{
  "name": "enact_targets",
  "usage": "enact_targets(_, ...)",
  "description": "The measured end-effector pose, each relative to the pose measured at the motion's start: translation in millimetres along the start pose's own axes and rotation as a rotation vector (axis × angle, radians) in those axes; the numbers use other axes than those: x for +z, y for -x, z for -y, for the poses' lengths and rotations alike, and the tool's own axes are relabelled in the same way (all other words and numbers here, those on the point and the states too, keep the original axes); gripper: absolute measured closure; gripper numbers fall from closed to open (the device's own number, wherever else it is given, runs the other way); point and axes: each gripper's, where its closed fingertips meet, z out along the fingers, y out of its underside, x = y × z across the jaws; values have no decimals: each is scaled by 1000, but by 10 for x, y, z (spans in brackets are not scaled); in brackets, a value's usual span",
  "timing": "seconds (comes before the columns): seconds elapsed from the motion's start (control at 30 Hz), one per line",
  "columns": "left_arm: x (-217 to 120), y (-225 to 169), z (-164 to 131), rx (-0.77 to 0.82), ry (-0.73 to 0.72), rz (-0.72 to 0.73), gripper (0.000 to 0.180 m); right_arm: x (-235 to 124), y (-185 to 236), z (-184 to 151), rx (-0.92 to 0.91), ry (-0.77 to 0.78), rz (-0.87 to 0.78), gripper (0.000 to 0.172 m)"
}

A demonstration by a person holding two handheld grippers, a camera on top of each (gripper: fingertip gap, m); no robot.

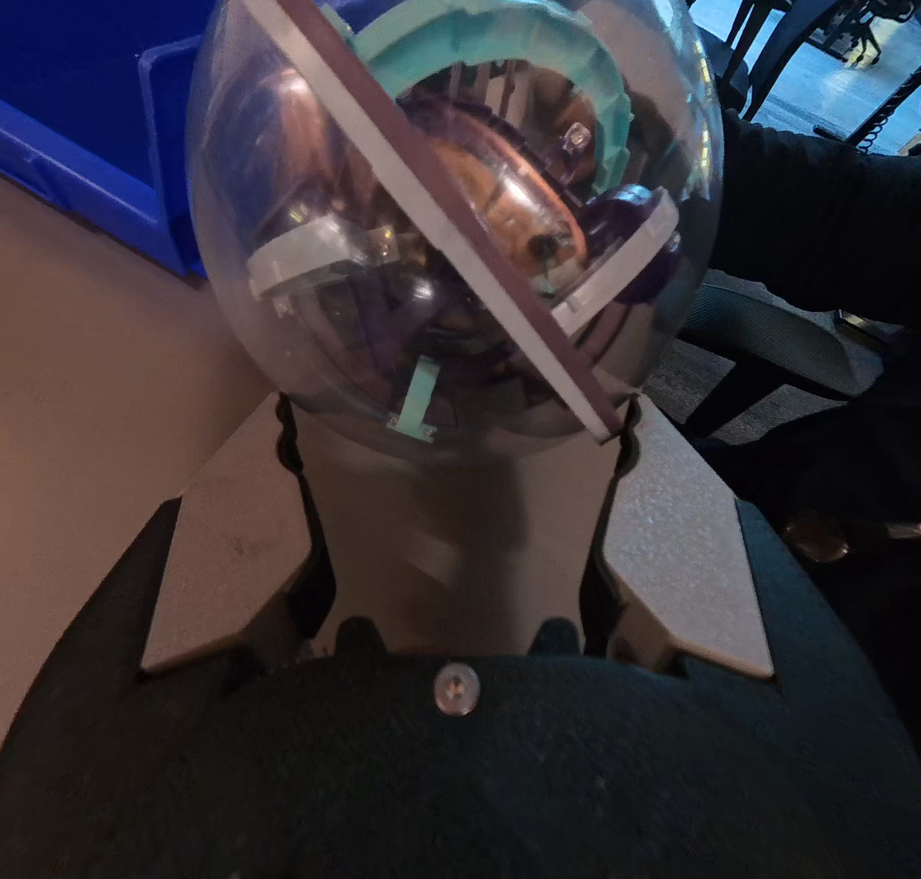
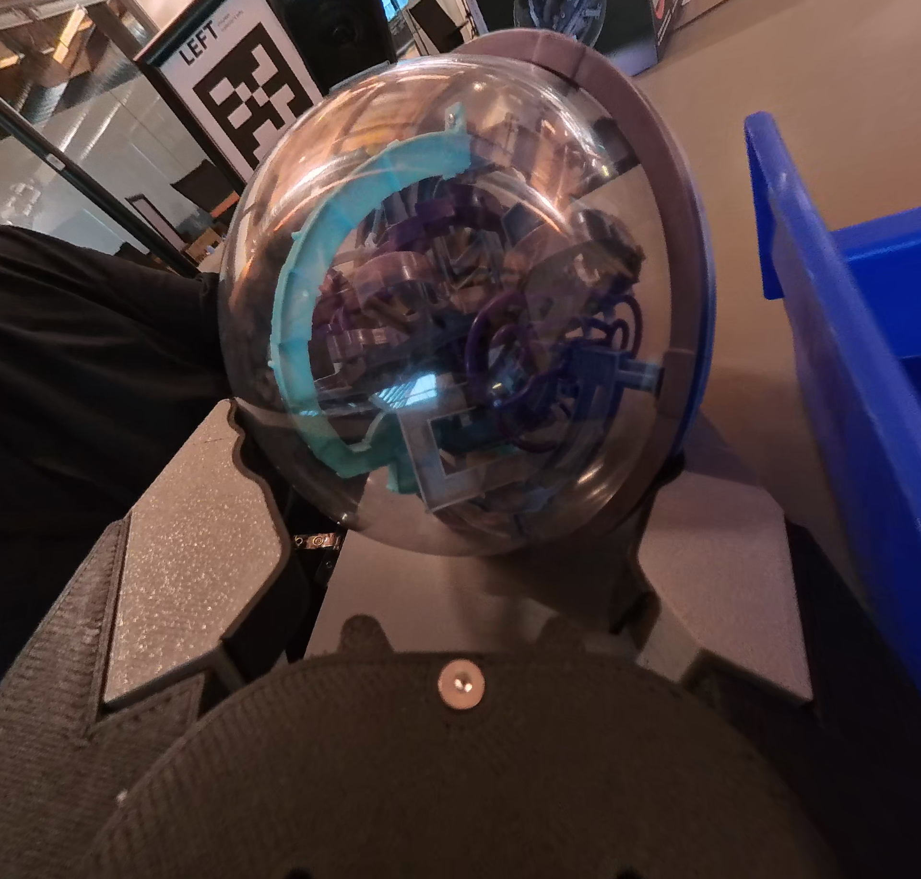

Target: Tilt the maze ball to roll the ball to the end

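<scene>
The maze ball [image 2: 448, 297] is held off the tan counter [image 1: 99, 406], a clear sphere with a grey-and-blue ring around its middle. Both tongs are spread wide and both bear on it from opposite sides. The left gripper [image 1: 456, 421] has its two fingertips against the lower curve of the sphere, the right-hand fingertip [image 1: 630, 436] meeting the end of the ring. The right gripper [image 2: 458, 461] cups the other hemisphere, with its left pad [image 2: 239, 436] against the clear shell and its right one near the ring.

Judgement: a grip on two opposite sides lets the sphere be turned about any axis, which tilting demands. The ring lies on a steep diagonal in the left wrist view, so the sphere is tilted at this moment.

Inside are a teal curved track [image 2: 299, 307], purple loops [image 2: 503, 337] and grey ramps. The small rolling ball could not be identified (glare and blur), so progress cannot be stated.

Surroundings: a blue bin [image 2: 847, 332] stands on the counter close beside the sphere; it is judged the nearest obstruction to a wide swing. A dark sleeve [image 2: 99, 332] lies behind the sphere. Chairs [image 1: 777, 337] stand off the counter's edge, clear of the work.
</scene>
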Motion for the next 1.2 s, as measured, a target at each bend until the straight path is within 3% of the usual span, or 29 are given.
enact_targets(0.17,-12,23,17,36,9,2,53,1,-6,-23,-12,8,-3,15)
enact_targets(0.43,-96,-25,89,121,1,-7,55,1,18,-198,-142,146,-58,15)
enact_targets(0.67,-77,84,39,79,34,-19,54,28,-40,-62,-17,50,-19,15)
enact_targets(0.87,3,94,-17,134,70,16,47,29,-21,-91,67,44,12,16)
enact_targets(1.03,-32,62,16,149,59,-40,46,14,4,-201,35,115,-12,18)
enact_targets(1.2,-68,38,79,127,24,-130,50,-146,-83,-157,-49,119,-140,17)
